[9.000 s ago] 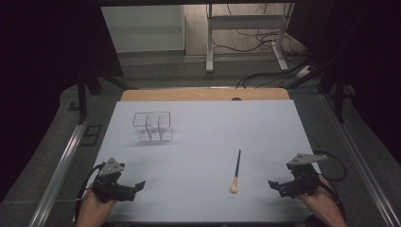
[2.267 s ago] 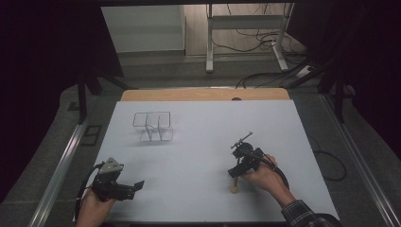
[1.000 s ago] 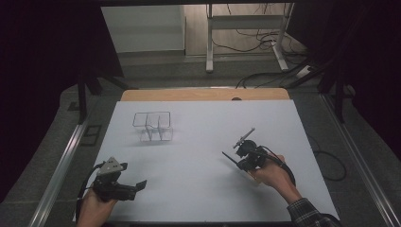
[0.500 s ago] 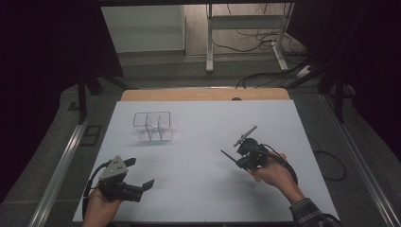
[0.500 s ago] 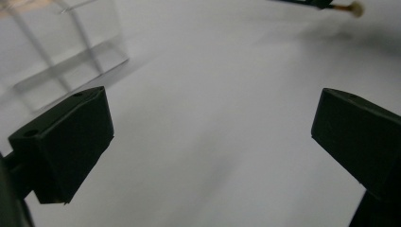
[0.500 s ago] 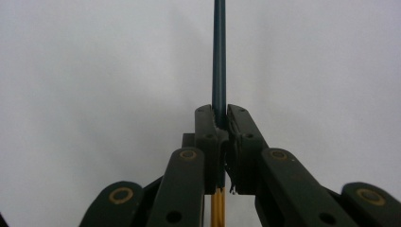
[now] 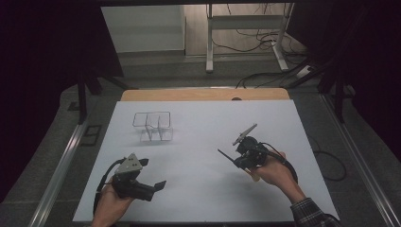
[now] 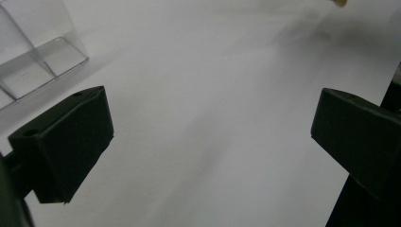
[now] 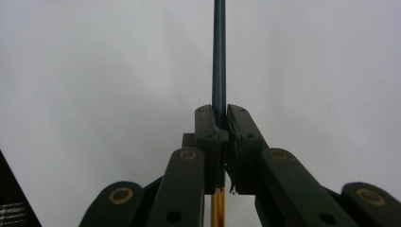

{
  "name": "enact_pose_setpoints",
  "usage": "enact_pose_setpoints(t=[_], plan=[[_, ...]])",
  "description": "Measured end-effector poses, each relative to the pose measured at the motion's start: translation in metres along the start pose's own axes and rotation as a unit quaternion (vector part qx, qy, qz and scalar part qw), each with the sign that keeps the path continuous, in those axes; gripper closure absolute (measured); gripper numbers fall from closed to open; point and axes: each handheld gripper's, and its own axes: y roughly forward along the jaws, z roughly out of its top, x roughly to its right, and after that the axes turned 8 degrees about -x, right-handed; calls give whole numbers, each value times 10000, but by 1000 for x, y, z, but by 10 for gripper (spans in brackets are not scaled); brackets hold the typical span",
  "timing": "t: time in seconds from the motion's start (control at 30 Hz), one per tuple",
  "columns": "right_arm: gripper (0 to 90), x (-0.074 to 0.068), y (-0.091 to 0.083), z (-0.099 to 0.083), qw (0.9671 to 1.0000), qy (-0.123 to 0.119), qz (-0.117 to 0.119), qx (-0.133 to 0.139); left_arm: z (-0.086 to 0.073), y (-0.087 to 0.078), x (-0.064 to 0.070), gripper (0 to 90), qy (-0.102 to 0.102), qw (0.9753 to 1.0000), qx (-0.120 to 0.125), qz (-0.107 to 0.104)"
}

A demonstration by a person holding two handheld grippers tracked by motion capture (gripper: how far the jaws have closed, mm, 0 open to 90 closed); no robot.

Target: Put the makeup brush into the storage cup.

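Right gripper: held above the right half of the table, jaws pressed together on a thin stick; in the right gripper view the pads meet around it.
Stick: a slender brush-like rod with a dark blue-black shaft running straight out past the jaw tips and a yellow-orange part below the pads; in the high view its dark end juts left and up from the gripper, clear of the table surface.
Left gripper: low over the near-left part of the table, jaws spread wide with nothing between them; the left gripper view looks across bare white surface.
Clear plastic organiser: compartmented, upright on the far-left part of the table, well apart from both grippers; its corner is at the left gripper view's upper left.
Table: white sheet over a wooden top.
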Motion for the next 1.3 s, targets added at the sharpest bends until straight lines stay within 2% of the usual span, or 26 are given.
enact_pose_setpoints(t=[0.13, 0.23, 0.3, 0.53, 0.57, 0.67, 0.7, 0.9, 0.97, 1.07, 1.2, 1.3], plan=[[834, -1, -3, 2, 10000, -20, 67, 23, 9, 10, 4, 4, 116, 9998, -143, -24], [834, -1, -4, 3, 9999, -56, 122, 4, 15, 17, 4, 0, -41, 9999, -151, 6], [834, -2, -5, 5, 9998, -113, 149, -12, 18, 21, 2, 0, -124, 9998, -109, -86], [833, -6, -5, 10, 9993, -197, 288, -107, 27, 32, 3, 0, 160, 9993, -269, -211], [834, -5, -4, 11, 9991, -257, 293, -139, 29, 34, 4, 0, 189, 9992, -278, -196], [833, -7, -3, 12, 9989, -235, 358, -172, 35, 40, 5, 0, 226, 9991, -334, -159], [833, -6, -3, 13, 9987, -294, 354, -197, 36, 42, 6, 0, 241, 9989, -354, -184], [833, -9, -2, 17, 9982, -300, 461, -258, 47, 55, 9, 0, 469, 9975, -489, -218], [833, -10, -1, 19, 9976, -387, 497, -277, 51, 59, 11, 0, 540, 9970, -496, -258], [833, -15, 1, 22, 9972, -406, 545, -313, 57, 67, 14, 0, 647, 9960, -513, -328], [833, -20, 4, 25, 9962, -528, 579, -390, 64, 78, 19, 0, 815, 9939, -640, -366], [833, -24, 5, 27, 9959, -534, 602, -409, 68, 84, 21, 0, 929, 9921, -751, -393]])
